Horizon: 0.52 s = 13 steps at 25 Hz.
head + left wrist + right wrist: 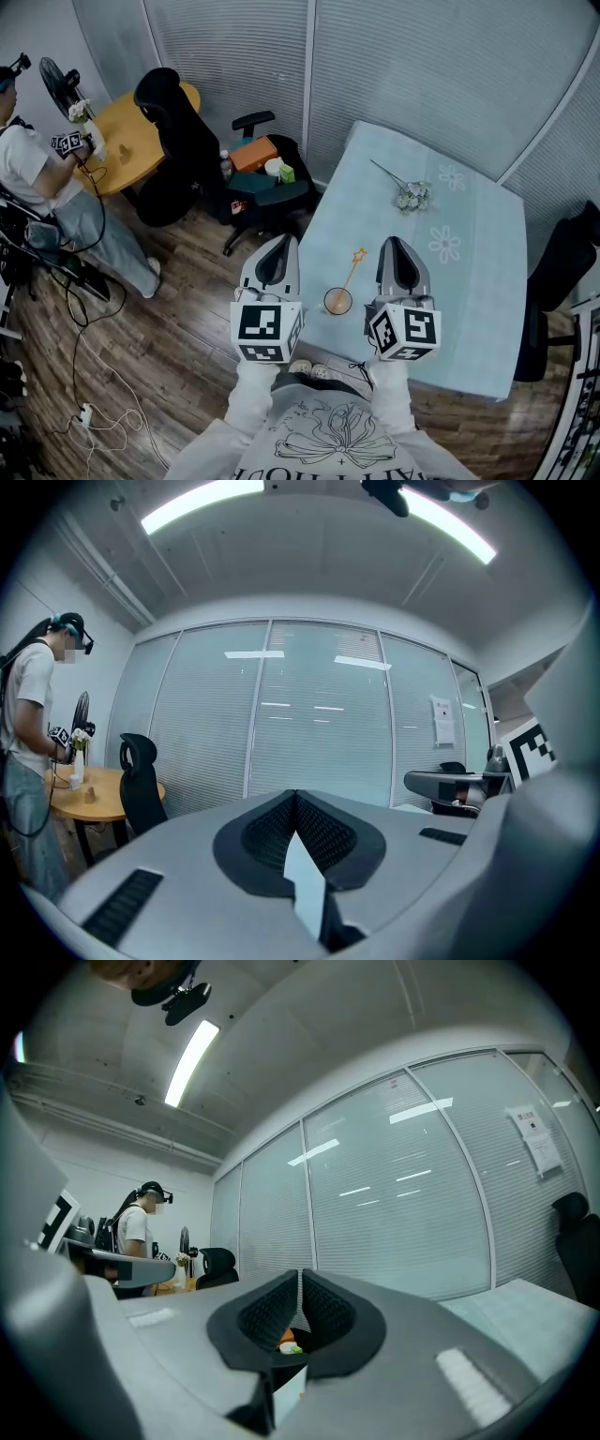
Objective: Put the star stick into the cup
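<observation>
In the head view a small brown cup (338, 301) stands near the front left edge of the pale blue table (469, 281). The orange star stick (352, 267) leans in it, star end up and to the right. My left gripper (281, 240) hangs just left of the cup, over the table's edge. My right gripper (394, 242) hangs just right of it. Both point level and away from me, above the cup. The left gripper (295, 794) has its jaws closed tip to tip with nothing between them. The right gripper (300, 1274) is likewise shut and empty. Neither gripper view shows the cup.
A sprig of artificial flowers (411, 196) lies farther back on the table. A black office chair (267, 173) holding an orange box stands left of the table. A person (37, 187) stands at a round wooden table (131, 136) far left. Cables (89, 375) trail over the wooden floor.
</observation>
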Motion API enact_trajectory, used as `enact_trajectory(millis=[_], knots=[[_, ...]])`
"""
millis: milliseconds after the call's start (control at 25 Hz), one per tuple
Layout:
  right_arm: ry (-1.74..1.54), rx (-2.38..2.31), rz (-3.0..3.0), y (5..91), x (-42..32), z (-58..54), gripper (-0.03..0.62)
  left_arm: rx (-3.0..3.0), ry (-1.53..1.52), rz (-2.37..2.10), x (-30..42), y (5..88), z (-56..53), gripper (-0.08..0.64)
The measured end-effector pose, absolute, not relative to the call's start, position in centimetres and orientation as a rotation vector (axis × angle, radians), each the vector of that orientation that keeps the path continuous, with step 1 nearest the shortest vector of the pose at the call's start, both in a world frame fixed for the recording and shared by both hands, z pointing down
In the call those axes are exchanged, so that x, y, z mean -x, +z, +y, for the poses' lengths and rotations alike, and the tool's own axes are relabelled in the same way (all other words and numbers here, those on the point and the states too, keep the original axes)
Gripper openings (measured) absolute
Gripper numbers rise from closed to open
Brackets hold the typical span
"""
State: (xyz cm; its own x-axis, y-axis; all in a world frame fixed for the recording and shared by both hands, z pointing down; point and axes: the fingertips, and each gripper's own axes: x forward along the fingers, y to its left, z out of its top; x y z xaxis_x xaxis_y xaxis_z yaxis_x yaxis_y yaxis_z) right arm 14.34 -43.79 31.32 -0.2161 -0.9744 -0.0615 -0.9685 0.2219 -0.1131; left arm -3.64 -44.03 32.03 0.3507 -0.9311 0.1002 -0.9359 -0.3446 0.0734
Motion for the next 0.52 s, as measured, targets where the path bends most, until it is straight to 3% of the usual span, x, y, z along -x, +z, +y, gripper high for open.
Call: enact_trajectory(millis=[520], knots=[[-0.089,1.891,2.369,31.70,-14.56,-44.01,0.025,-2.489,0.061,-1.713,3.27,32.07,-44.23,0.006]])
